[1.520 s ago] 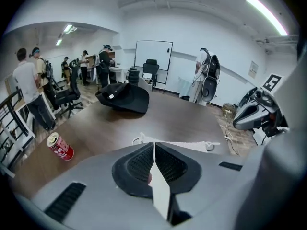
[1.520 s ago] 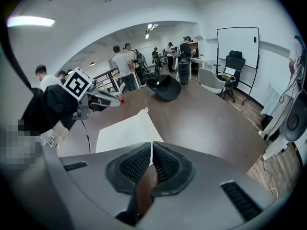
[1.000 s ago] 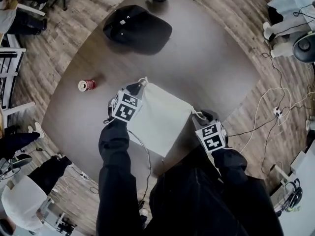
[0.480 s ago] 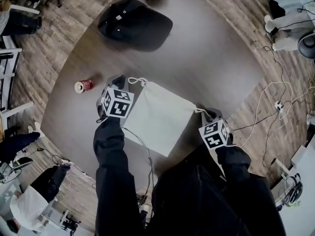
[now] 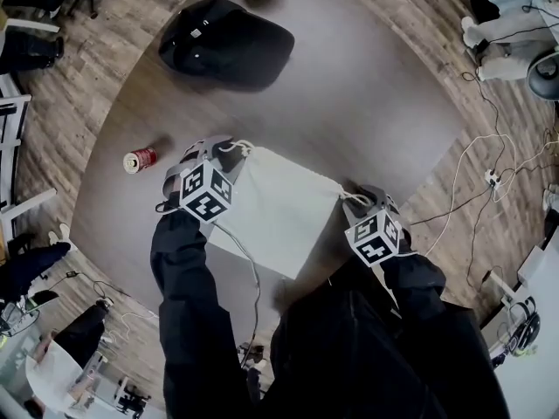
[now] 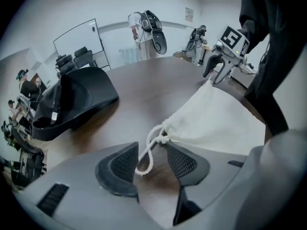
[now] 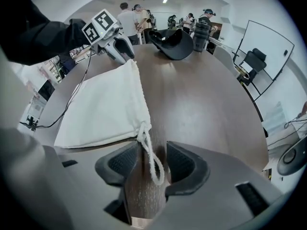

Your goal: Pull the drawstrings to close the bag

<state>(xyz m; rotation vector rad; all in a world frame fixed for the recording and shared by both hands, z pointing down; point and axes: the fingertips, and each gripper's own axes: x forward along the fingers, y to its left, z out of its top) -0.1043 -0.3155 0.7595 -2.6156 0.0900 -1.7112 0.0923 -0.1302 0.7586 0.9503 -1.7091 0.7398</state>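
Observation:
A cream drawstring bag (image 5: 279,209) lies flat on the round brown table (image 5: 376,85). My left gripper (image 5: 220,152) is at the bag's far left corner, my right gripper (image 5: 358,199) at its right corner. In the left gripper view the left gripper (image 6: 151,164) is opening, and the white cord loop (image 6: 145,156) lies loose between its jaws beside the gathered bag (image 6: 216,121). In the right gripper view the right gripper (image 7: 152,166) is also opening. The other cord loop (image 7: 153,163) rests slack on the table between its jaws, in front of the bag (image 7: 105,104).
A black cap (image 5: 223,42) sits at the table's far side and a red can (image 5: 140,159) lies to the left. A thin cable (image 5: 251,273) runs off the near edge. White cords (image 5: 489,177) trail on the wood floor at right. People (image 7: 129,18) stand in the background.
Both grippers stay at the bag's two top corners; the left one has shifted slightly outward to the left. The bag has not moved on the table.

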